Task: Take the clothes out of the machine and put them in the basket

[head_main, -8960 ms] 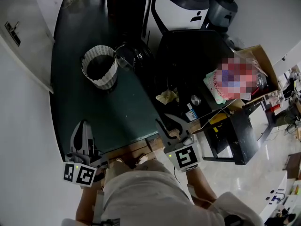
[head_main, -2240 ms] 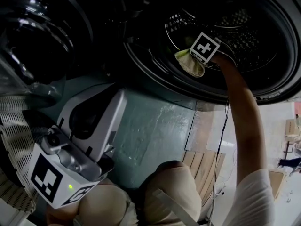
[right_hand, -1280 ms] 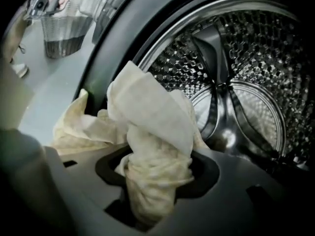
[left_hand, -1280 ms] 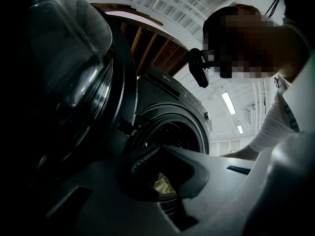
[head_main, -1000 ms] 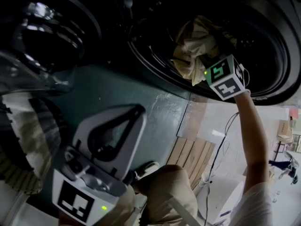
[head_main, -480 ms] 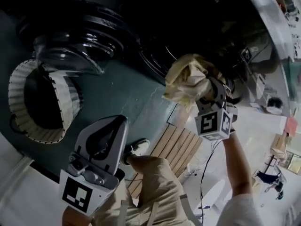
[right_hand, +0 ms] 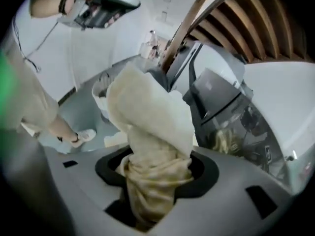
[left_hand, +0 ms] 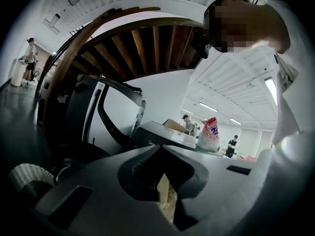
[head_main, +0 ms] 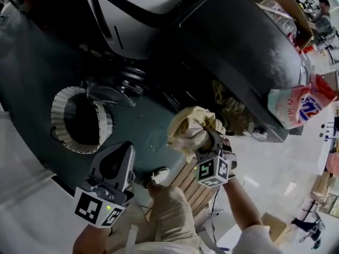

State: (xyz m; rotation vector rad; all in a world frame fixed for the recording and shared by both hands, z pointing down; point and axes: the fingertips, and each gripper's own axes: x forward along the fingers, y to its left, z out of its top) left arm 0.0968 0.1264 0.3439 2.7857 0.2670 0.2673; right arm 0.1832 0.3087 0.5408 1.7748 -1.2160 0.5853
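Basket [left_hand: 24,177] cut by left edge (dim), cloth [right_hand: 147,132] hiding right gripper's [right_hand: 153,173] jaws

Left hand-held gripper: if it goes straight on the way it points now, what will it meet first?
Probably the washing machine, near its top edge. The left hand-held gripper points almost level at it, and nothing shows in between. The basket sits lower, off to the left. Depth is unclear.

Basket [head_main: 59,102] mouth faces straight up and is open to a drop from above. The machine door [head_main: 114,89] stands open right by the rim on the machine side, so that edge is tight. There's a strip of bare floor [head_main: 145,123] between the basket and the right gripper [head_main: 205,144] with its cloth [head_main: 190,128]. The left gripper [head_main: 121,151] sits near the basket's near side, crowding that lane a bit.
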